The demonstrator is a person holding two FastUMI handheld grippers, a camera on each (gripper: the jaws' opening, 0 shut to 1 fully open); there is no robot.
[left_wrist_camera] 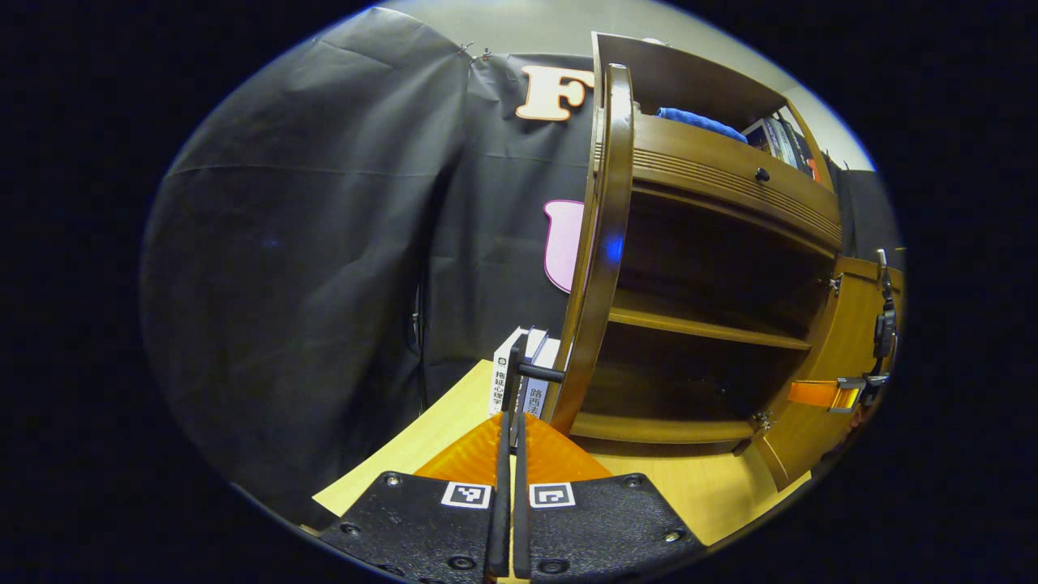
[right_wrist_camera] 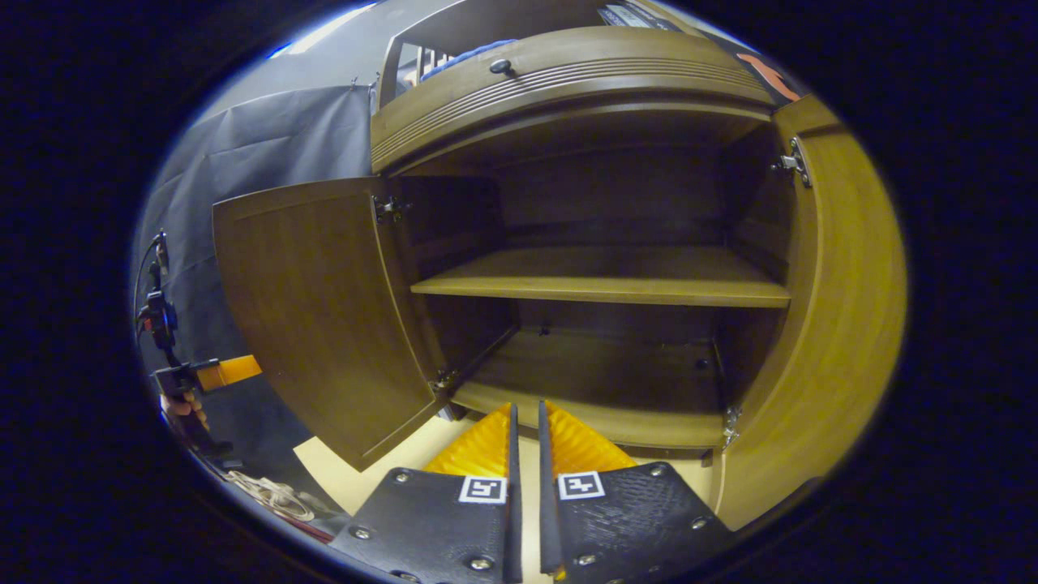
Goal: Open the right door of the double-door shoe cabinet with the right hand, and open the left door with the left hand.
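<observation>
The wooden shoe cabinet (left_wrist_camera: 714, 195) stands on a light table with both doors swung out. In the left gripper view the left door (left_wrist_camera: 604, 243) is edge-on, and my left gripper (left_wrist_camera: 512, 365) is shut on its black knob (left_wrist_camera: 542, 373). The right door (left_wrist_camera: 843, 341) stands open at the far right, with my right gripper (left_wrist_camera: 803, 393) in front of it. In the right gripper view the left door (right_wrist_camera: 316, 308) and right door (right_wrist_camera: 843, 324) flank bare shelves (right_wrist_camera: 608, 280). My right gripper (right_wrist_camera: 527, 418) points into the cabinet, a narrow gap between its fingers, holding nothing. The left gripper (right_wrist_camera: 239, 371) shows behind the left door.
Books (left_wrist_camera: 527, 353) stand on the table (left_wrist_camera: 438, 430) just left of the cabinet, behind the left door. A blue cloth (left_wrist_camera: 701, 122) and more books (left_wrist_camera: 782, 142) lie on top. A drawer with a knob (left_wrist_camera: 761, 174) sits above the doors. Cables (right_wrist_camera: 272, 495) lie low at the left.
</observation>
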